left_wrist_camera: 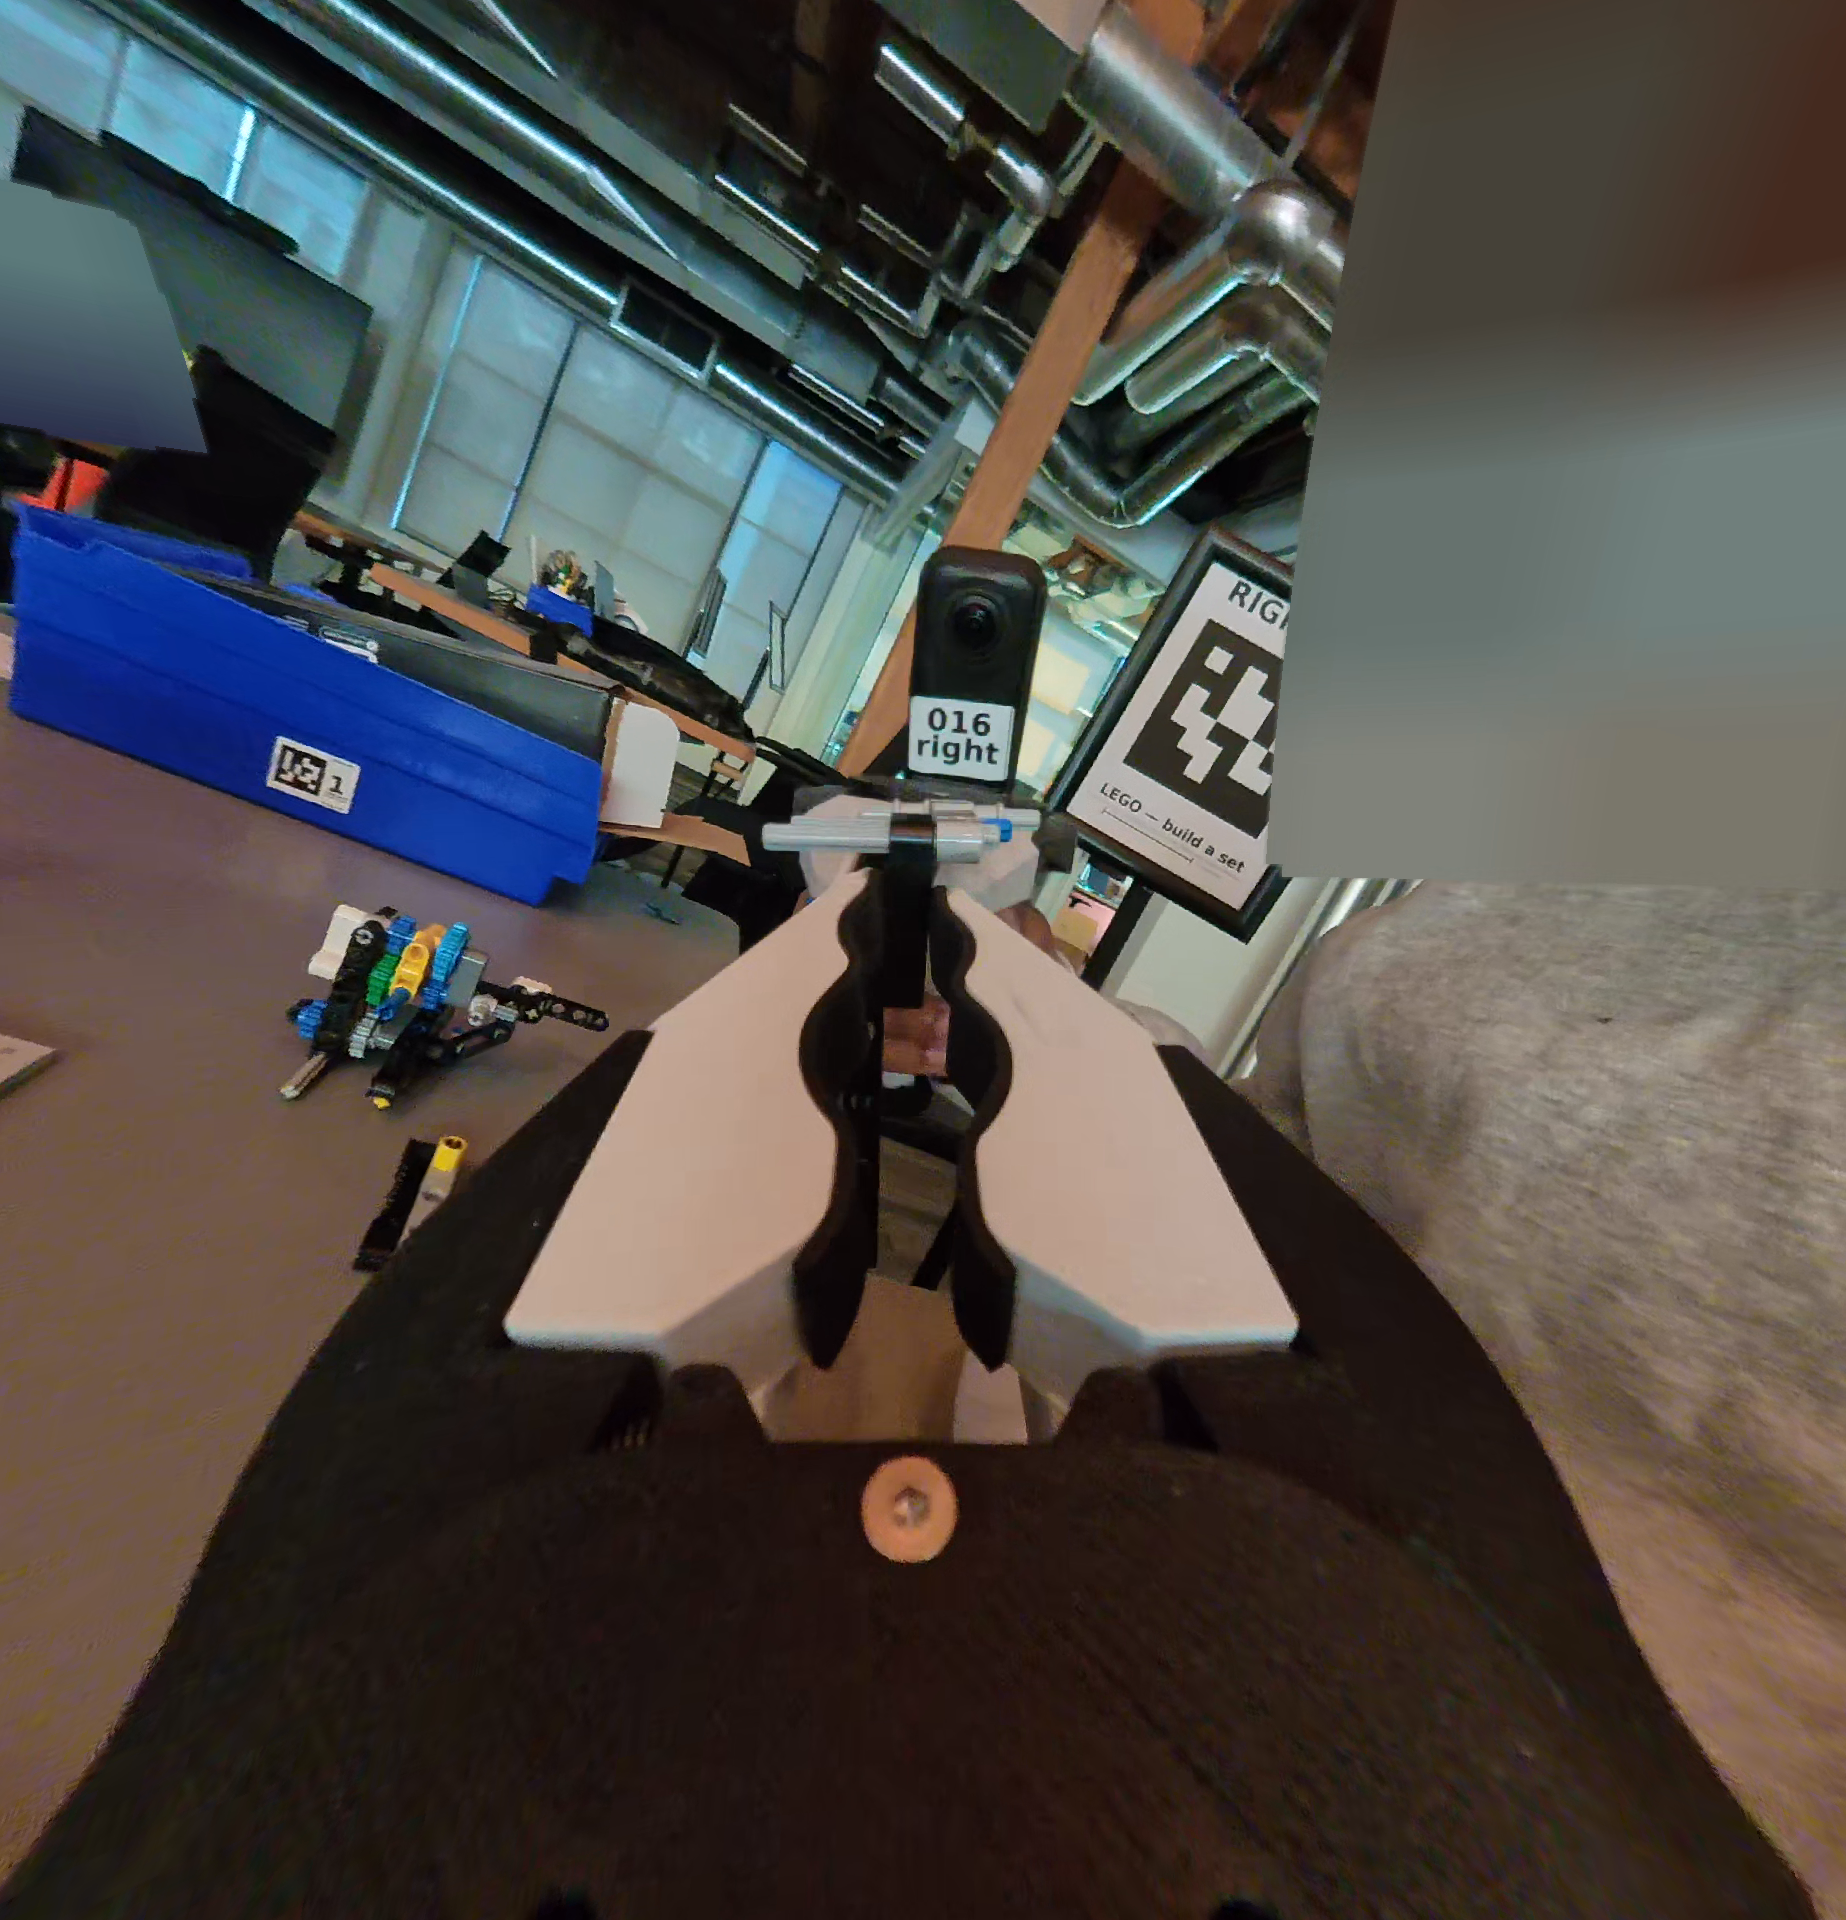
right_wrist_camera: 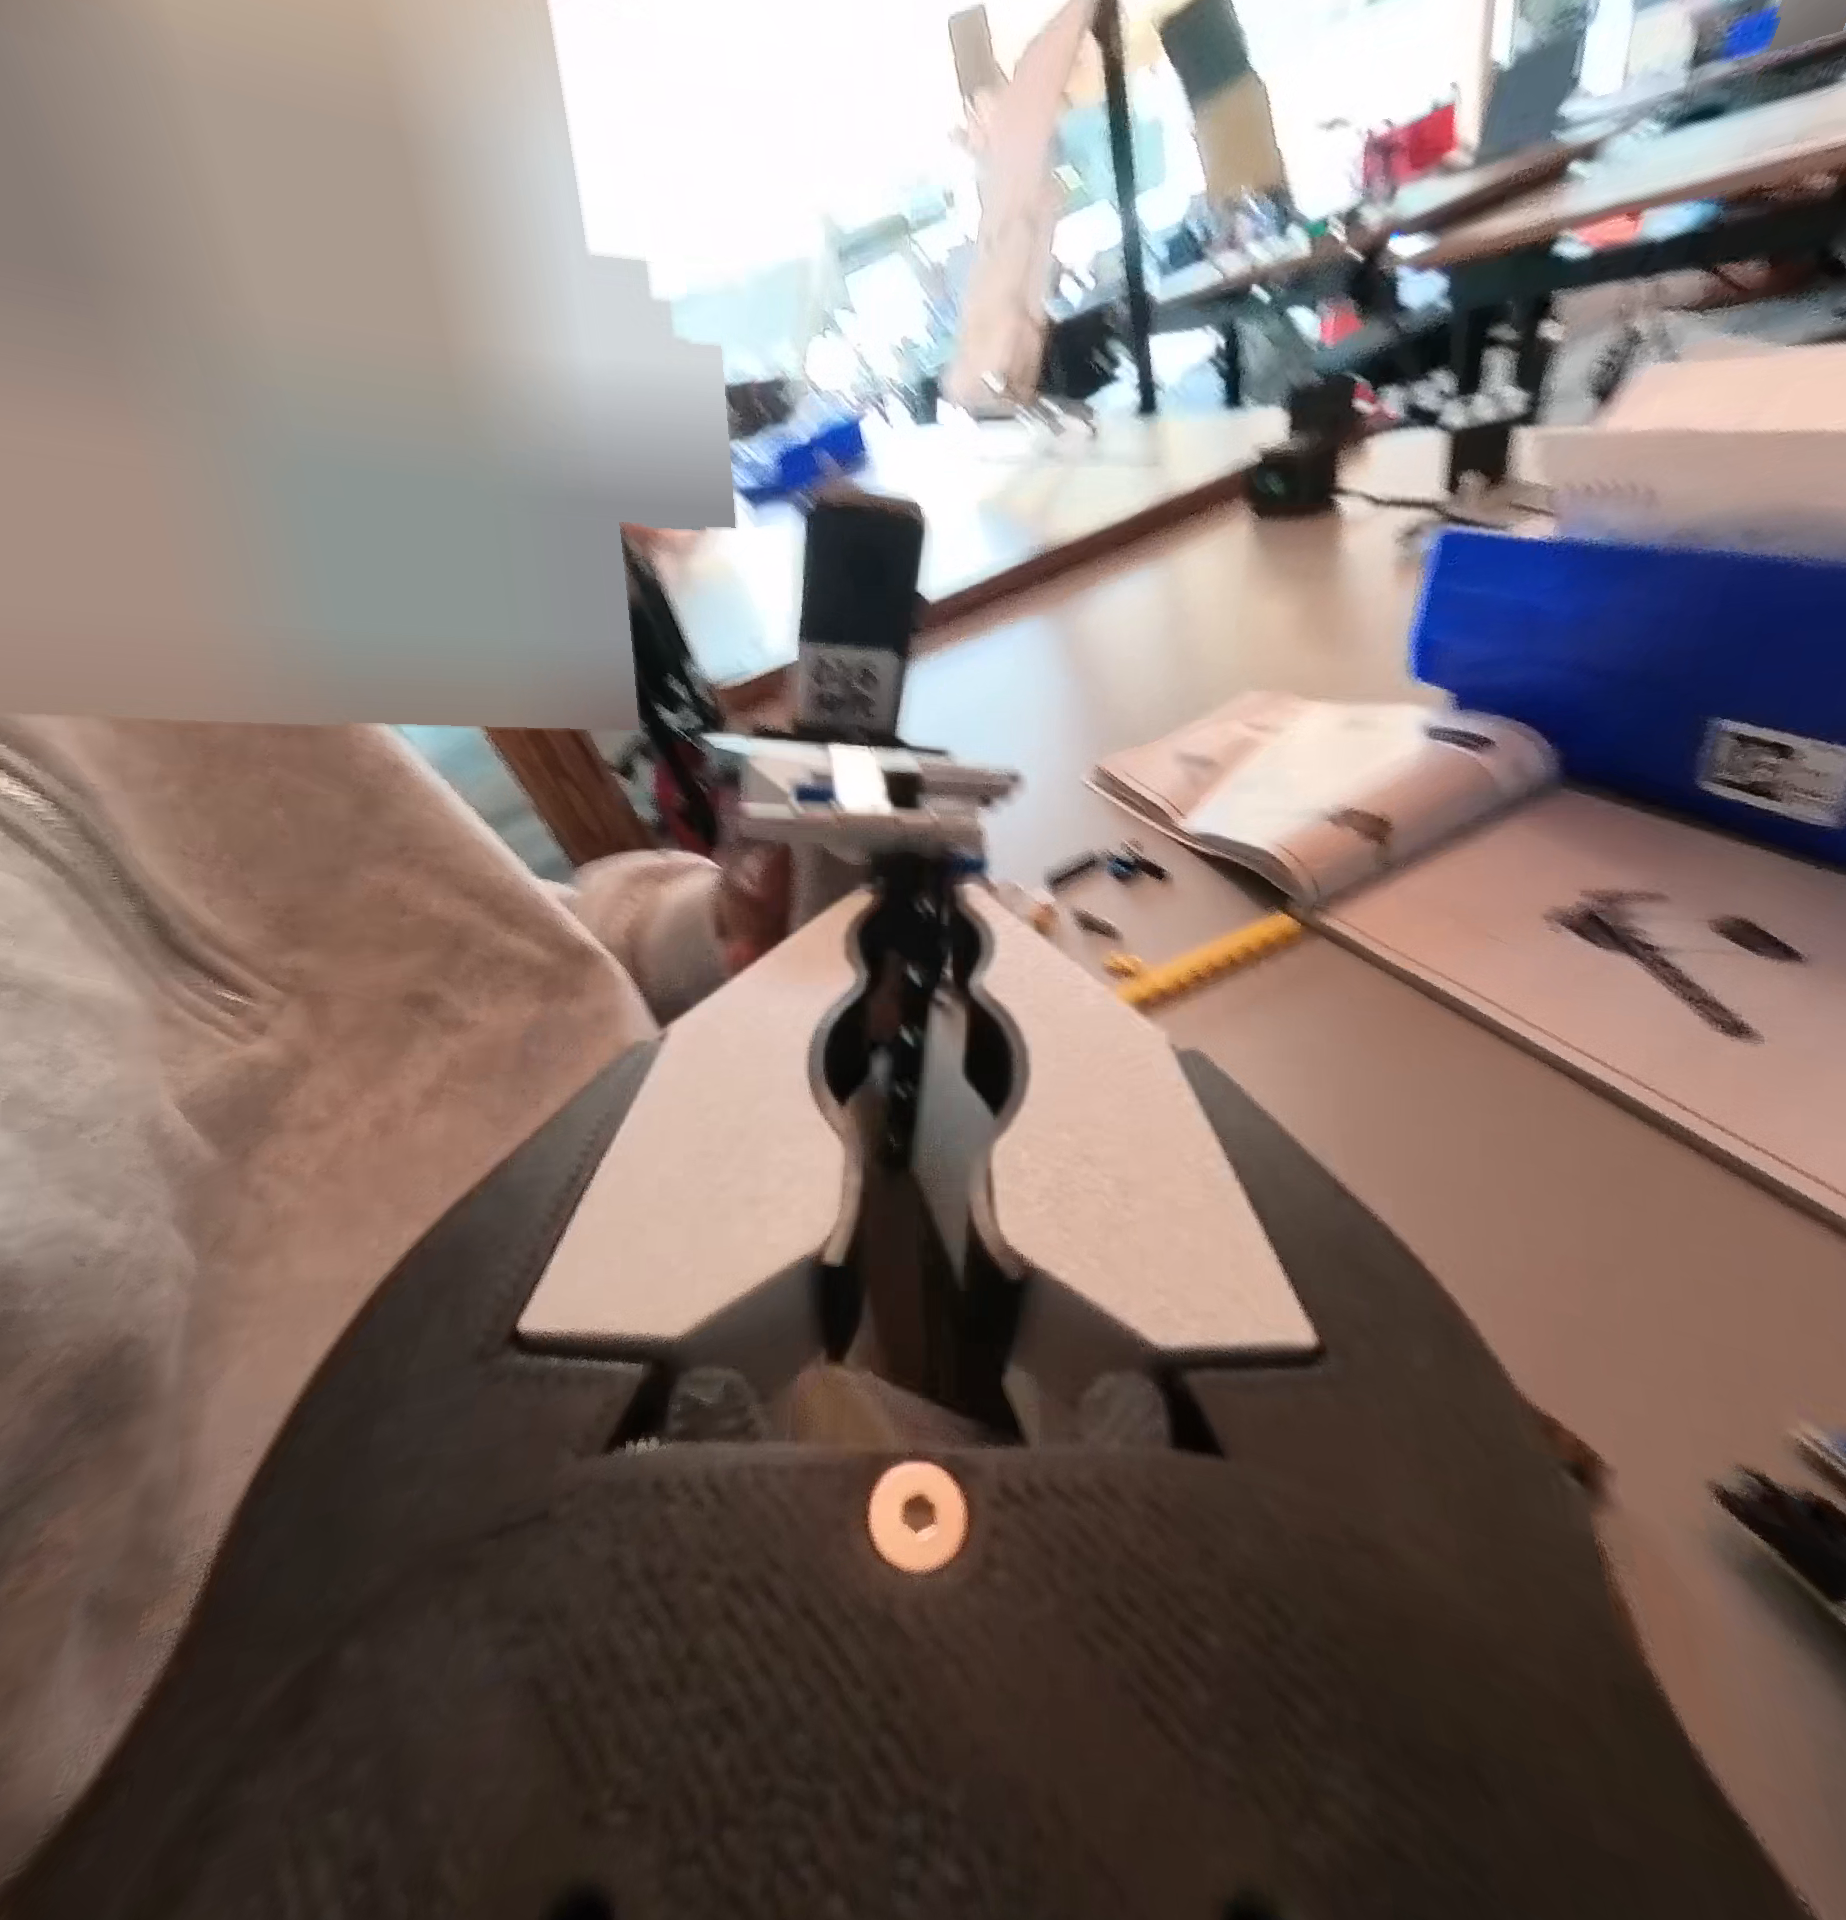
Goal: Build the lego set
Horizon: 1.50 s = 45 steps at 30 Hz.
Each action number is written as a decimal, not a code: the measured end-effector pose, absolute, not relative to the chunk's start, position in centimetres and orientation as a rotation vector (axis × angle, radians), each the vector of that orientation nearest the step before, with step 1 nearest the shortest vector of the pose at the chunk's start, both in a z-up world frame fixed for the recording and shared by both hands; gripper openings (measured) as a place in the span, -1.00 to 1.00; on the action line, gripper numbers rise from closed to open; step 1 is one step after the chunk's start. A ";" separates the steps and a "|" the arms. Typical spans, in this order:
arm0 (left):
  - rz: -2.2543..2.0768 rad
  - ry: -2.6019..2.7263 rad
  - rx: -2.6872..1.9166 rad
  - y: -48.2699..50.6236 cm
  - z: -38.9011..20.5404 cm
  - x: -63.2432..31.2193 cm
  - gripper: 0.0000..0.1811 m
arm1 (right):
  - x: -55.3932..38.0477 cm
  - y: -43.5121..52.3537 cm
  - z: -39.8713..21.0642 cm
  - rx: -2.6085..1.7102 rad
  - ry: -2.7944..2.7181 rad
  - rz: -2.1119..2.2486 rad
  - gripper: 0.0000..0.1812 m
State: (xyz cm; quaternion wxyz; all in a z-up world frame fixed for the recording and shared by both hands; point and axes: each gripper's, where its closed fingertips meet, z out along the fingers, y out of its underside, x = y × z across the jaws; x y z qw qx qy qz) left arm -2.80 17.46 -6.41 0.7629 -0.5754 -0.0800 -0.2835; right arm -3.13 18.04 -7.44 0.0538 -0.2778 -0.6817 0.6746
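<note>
While both grippers meet in mid-air above the grey table (left_wrist_camera: 119,935), raised and pointed at one another. Largest on the table: blue bin (left_wrist_camera: 306,717) at the far left in the left wrist view, seen again at the far right in the right wrist view; open instruction booklet (right_wrist_camera: 1314,800) just beside it. Partly built lego model (left_wrist_camera: 420,997) — black, blue, green and yellow parts — resting on the table to the left, well apart from the grippers. Left gripper (left_wrist_camera: 903,914) clamped on a black lego beam (left_wrist_camera: 903,935) held upright; right gripper (right_wrist_camera: 914,914) pinched together on another black beam (right_wrist_camera: 903,1039). Between the two tips, a small grey-and-black lego subassembly (left_wrist_camera: 898,831) with a blue pin, lying crosswise. Smaller still: yellow lego beam (right_wrist_camera: 1210,956) and loose black pieces (right_wrist_camera: 1106,868) near the booklet — blurred.
</note>
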 end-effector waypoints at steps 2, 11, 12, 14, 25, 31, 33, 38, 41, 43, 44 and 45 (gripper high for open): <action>-0.600 -0.182 -1.240 17.2 -6.3 -3.2 -0.97 | -3.5 18.7 -8.0 -0.864 -2.084 1.981 -0.85; -0.322 -0.175 -1.440 17.6 -8.9 -4.8 -0.97 | -3.7 21.9 -5.0 -0.868 -1.990 1.815 -0.72; -0.267 -0.162 -1.486 17.8 -9.5 -4.9 -0.97 | -3.5 21.5 -5.0 -0.838 -2.033 1.742 -0.72; -0.205 -0.141 -1.544 18.2 -10.4 -4.8 -0.97 | -3.2 20.6 -5.5 -0.779 -2.136 1.577 -0.73; -0.271 -0.032 -1.597 18.5 -11.2 -2.7 -0.97 | -2.4 19.1 -9.6 -0.558 -2.544 1.174 -0.90; -0.300 -0.004 -1.606 18.5 -11.4 -2.2 -0.97 | -2.0 19.1 -10.7 -0.464 -2.685 1.046 -0.91; -0.308 0.002 -1.609 18.5 -11.5 -2.1 -0.97 | -1.9 18.9 -11.1 -0.450 -2.714 1.028 -0.90; -0.314 0.008 -1.613 18.4 -11.6 -2.0 -0.98 | -1.8 18.7 -11.7 -0.432 -2.752 1.025 -0.91; -0.325 0.013 -1.605 18.3 -11.5 -2.0 -0.97 | -1.7 18.5 -11.8 -0.427 -2.753 1.049 -0.94; -0.332 0.018 -1.598 18.2 -11.4 -1.8 -0.96 | -1.6 18.4 -11.8 -0.431 -2.751 1.062 -0.94; -0.338 0.025 -1.596 18.2 -11.4 -1.7 -0.94 | -1.6 18.4 -11.8 -0.433 -2.750 1.070 -0.94; -0.345 0.031 -1.595 18.2 -11.3 -1.6 -0.91 | -1.6 18.4 -11.9 -0.436 -2.749 1.074 -0.94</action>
